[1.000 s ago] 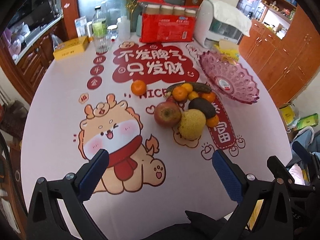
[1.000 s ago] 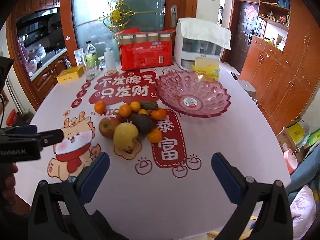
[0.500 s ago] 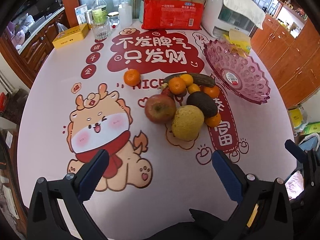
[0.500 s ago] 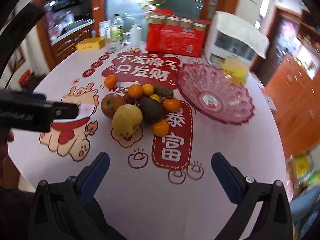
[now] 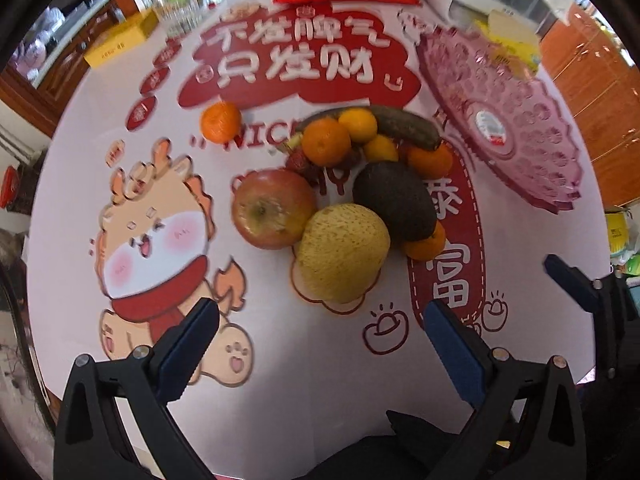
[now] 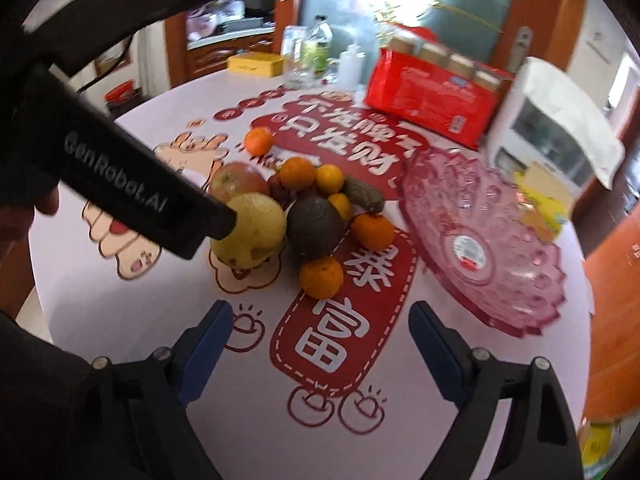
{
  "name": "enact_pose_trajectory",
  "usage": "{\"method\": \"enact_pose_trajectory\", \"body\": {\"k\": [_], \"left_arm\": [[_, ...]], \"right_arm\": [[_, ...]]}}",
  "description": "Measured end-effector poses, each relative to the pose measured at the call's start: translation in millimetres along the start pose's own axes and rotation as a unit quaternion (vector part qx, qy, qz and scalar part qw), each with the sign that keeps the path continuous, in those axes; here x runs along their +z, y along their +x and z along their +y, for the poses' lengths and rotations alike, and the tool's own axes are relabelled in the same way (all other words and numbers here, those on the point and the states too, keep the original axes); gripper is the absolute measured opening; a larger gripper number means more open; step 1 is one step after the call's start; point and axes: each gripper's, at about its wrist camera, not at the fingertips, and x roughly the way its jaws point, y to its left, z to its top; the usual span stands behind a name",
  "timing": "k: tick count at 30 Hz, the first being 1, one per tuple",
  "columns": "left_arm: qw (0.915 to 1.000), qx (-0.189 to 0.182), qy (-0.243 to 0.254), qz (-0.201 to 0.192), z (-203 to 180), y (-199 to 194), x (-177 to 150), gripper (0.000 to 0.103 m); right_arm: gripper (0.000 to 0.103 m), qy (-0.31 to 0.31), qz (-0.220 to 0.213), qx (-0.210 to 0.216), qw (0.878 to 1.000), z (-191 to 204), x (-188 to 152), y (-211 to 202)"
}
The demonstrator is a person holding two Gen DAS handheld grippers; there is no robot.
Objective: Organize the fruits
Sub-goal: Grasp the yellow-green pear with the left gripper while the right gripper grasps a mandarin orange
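Left wrist view: your left gripper (image 5: 318, 322) hangs wide and empty just short of the round yellow-brown pear (image 5: 343, 253); straddle it squarely, clear of the red apple (image 5: 273, 208). Right wrist view: your right gripper (image 6: 320, 328) gapes empty before the small orange tangerine (image 6: 321, 277); the pink glass bowl (image 6: 516, 292) waits beside it.

My right gripper (image 6: 320, 340) hangs wide open over the table's (image 6: 420, 420) near edge, holding nothing. Mid-table fruit pile: yellow pear (image 6: 256, 236), apple (image 6: 236, 178), avocado (image 6: 314, 226), several oranges, one (image 6: 322, 278) nearest me. Lone orange (image 6: 259, 141) just behind. Pink bowl (image 6: 480, 240) toward the right edge. Left gripper's body (image 6: 120, 184) overlaps the pear.
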Motion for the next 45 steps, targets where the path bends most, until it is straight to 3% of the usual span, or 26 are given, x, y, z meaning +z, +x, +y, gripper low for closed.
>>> {"method": "enact_pose_trajectory", "body": {"k": [3, 7, 11, 17, 20, 23, 26, 29, 45], "left_arm": [[0.9992, 0.012, -0.011, 0.037, -8, 22, 9, 0.096], [0.9979, 0.023, -0.017, 0.058, -14, 41, 17, 0.096], [0.9962, 0.032, -0.018, 0.079, -18, 54, 26, 0.087], [0.9949, 0.037, -0.009, 0.093, -26, 66, 40, 0.085], [0.9942, 0.045, -0.005, 0.098, -30, 72, 45, 0.078], [0.9931, 0.055, -0.003, 0.103, -33, 77, 48, 0.074], [0.9929, 0.054, 0.000, 0.106, -40, 80, 49, 0.074], [0.9934, 0.042, -0.009, 0.107, -38, 86, 50, 0.065], [0.9949, 0.006, -0.033, 0.096, -13, 85, 40, 0.063]], "right_arm": [[0.079, -0.010, 0.008, 0.022, 1.000, -6, -3, 21], [0.074, -0.011, 0.003, 0.046, 0.999, -15, -8, 44], [0.065, -0.016, 0.005, 0.060, 0.998, -17, -11, 67], [0.058, -0.021, -0.006, 0.077, 0.997, -15, -13, 82], [0.056, -0.018, -0.011, 0.082, 0.996, -18, -14, 88], [0.047, -0.011, -0.005, 0.085, 0.996, -20, -15, 95], [0.046, -0.004, -0.008, 0.091, 0.996, -22, -14, 97], [0.046, -0.002, -0.013, 0.093, 0.996, -22, -13, 97], [0.040, 0.017, -0.016, 0.094, 0.995, -23, 0, 102]]}}
